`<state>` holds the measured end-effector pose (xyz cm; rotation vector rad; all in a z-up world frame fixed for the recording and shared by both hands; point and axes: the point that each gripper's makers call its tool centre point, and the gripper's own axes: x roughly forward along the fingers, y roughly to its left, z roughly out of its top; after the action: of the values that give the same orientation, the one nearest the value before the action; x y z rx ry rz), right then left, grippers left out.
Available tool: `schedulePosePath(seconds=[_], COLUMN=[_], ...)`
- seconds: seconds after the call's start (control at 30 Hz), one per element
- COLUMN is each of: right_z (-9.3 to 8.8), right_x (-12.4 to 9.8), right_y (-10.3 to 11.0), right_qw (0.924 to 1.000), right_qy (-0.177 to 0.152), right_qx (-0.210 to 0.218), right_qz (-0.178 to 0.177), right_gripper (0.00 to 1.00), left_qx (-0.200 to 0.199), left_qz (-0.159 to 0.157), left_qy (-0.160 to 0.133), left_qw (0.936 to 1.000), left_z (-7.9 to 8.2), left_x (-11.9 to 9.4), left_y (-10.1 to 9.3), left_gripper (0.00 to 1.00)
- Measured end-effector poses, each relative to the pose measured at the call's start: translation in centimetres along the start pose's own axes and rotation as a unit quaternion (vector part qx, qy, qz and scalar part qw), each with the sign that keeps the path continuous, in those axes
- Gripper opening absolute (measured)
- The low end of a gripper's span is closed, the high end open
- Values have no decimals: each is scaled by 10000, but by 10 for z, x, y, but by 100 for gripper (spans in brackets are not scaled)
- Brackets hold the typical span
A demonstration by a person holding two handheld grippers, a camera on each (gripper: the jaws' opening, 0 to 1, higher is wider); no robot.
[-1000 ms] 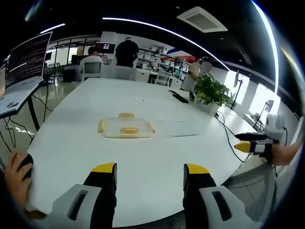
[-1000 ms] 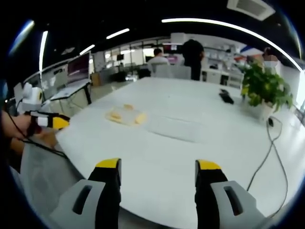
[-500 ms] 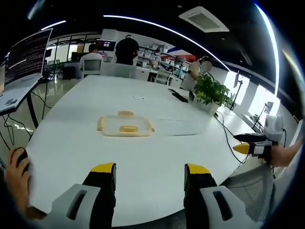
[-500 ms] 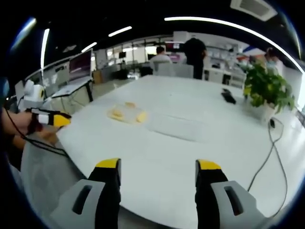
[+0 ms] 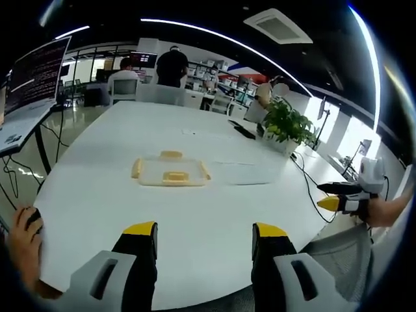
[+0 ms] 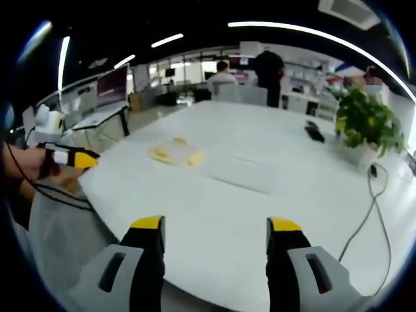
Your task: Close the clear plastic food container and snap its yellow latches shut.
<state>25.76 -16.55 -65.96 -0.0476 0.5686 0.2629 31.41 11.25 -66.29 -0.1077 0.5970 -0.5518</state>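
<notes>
Container: one clear food container [image 5: 170,172], centre frame, four yellow latches [image 5: 175,176].
Grippers: left gripper [image 5: 203,238], right gripper [image 6: 215,233]; both wide open, empty.
Plant: one potted plant [image 5: 286,125], upper right.

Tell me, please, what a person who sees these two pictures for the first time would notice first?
Probably the clear food container with yellow latches, lying flat and alone near the middle of the big white table. Next, the open left gripper and right gripper, both held back at the table's near edge, far from the container. The leafy potted plant on the table's far side also draws the eye.
</notes>
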Motion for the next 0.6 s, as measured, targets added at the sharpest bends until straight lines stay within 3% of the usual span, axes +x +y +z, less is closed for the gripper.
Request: schedulePosePath(seconds=[0.6], right_z=[23], right_x=[26], right_y=[2], right_qw=[9997], right_qy=[-45], right_qx=[-211], right_qz=[92], right_gripper=[59], left_qx=[388], left_qz=[-120], left_qy=[53], left_qw=[9992], left_z=[17], left_x=[16], left_y=[13], left_gripper=[54])
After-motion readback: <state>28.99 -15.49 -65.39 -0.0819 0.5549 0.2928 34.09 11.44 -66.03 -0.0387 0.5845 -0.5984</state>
